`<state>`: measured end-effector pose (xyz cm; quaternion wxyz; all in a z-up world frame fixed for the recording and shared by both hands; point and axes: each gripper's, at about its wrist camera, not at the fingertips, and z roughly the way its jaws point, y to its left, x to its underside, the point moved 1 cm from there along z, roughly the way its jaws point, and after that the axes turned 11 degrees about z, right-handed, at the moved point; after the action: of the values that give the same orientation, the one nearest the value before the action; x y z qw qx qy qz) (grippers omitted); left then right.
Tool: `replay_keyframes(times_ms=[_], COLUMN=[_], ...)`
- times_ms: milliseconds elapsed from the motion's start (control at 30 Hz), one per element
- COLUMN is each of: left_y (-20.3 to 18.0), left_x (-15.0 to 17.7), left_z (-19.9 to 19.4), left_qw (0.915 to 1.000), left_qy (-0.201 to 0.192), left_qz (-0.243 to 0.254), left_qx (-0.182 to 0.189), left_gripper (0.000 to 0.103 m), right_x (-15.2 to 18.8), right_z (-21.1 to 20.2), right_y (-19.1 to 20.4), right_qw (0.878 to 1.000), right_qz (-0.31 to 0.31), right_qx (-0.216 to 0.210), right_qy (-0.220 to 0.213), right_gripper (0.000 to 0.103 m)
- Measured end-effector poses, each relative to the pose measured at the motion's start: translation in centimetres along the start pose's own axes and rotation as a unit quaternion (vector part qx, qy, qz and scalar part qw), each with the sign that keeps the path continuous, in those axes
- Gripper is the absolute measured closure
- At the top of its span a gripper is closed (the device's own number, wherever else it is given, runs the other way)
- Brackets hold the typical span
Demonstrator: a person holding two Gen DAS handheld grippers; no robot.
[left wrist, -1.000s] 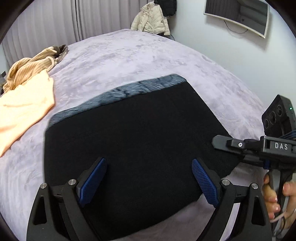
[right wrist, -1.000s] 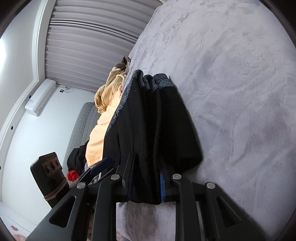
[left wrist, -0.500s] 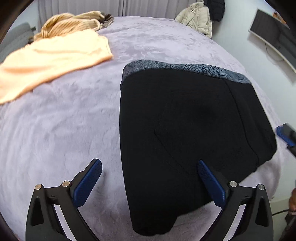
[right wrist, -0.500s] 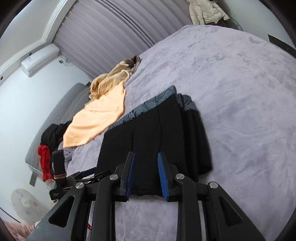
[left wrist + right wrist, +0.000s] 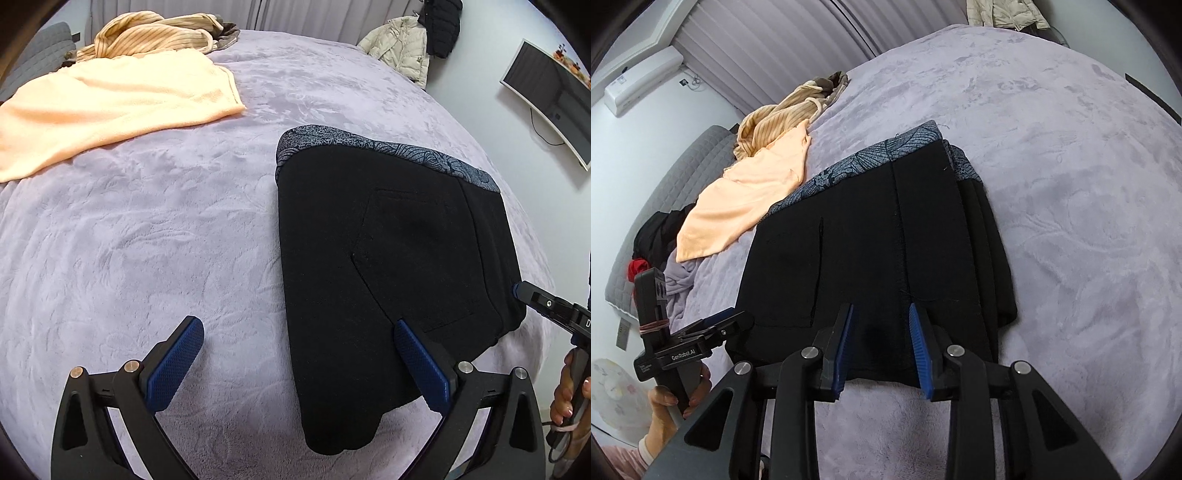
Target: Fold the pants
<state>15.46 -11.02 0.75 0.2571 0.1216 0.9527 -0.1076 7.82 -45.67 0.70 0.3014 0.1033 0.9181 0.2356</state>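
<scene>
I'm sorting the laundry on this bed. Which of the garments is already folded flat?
The black pants with the grey patterned waistband, lying as a neat rectangle near both grippers. The peach top is spread loosely, and the striped tan garment behind it is crumpled.

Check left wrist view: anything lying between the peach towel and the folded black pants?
Nothing. In the left wrist view only bare lilac blanket separates the peach towel from the black pants.

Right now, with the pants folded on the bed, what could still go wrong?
1. The right gripper, jaws just opening with nothing between them, hangs over the pants; it may snag the near edge.
2. On the right, stacked layers fan out and could slip apart.
</scene>
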Motion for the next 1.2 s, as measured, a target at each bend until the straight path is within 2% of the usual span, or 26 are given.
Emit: replay_keyframes(times_ms=[167,400,633,767,933,1033,1067,1133,1200], left_y=[0.4,0.7,2.2,1.9,2.2,2.8,2.9,3.2,3.4], left_x=[-0.1,-0.9,-0.8,-1.1,-4.6,-7.8,-8.6,-9.8,-9.4], left_z=[-0.1,-1.3,-0.6,-0.6,-1.6,-0.7,0.0,2.6,5.1], left_qw=[1.0000,0.9994,0.9996,0.9996,0.9987,0.9968,0.9962,0.9925,0.9904], left_qy=[0.005,-0.004,0.016,0.016,-0.011,-0.028,-0.025,0.000,0.020], left_qz=[-0.001,0.011,-0.022,-0.016,-0.009,-0.021,-0.021,-0.007,0.008], left_qx=[0.006,-0.032,-0.010,-0.015,-0.048,-0.072,-0.081,-0.122,-0.137], left_gripper=[0.000,0.000,0.000,0.000,0.000,0.000,0.000,0.000,0.000], right_x=[0.1,-0.2,-0.1,0.0,-0.5,-1.3,-1.5,-1.6,-1.4], right_z=[0.1,-0.1,-0.2,-0.4,-1.5,-1.9,-1.8,-1.5,-1.0], right_y=[0.2,0.7,0.4,0.5,0.8,0.7,0.8,0.8,0.8], right_qw=[1.000,1.000,1.000,1.000,0.999,0.999,0.999,0.999,0.999], right_qz=[0.001,-0.012,-0.014,-0.017,-0.021,-0.018,-0.016,-0.014,-0.016], right_qx=[0.007,0.022,0.010,0.009,0.020,0.022,0.022,0.025,0.025], right_qy=[0.000,0.006,0.008,0.005,-0.020,-0.028,-0.027,-0.024,-0.017], right_gripper=[0.069,0.068,0.066,0.066,0.063,0.061,0.061,0.061,0.061])
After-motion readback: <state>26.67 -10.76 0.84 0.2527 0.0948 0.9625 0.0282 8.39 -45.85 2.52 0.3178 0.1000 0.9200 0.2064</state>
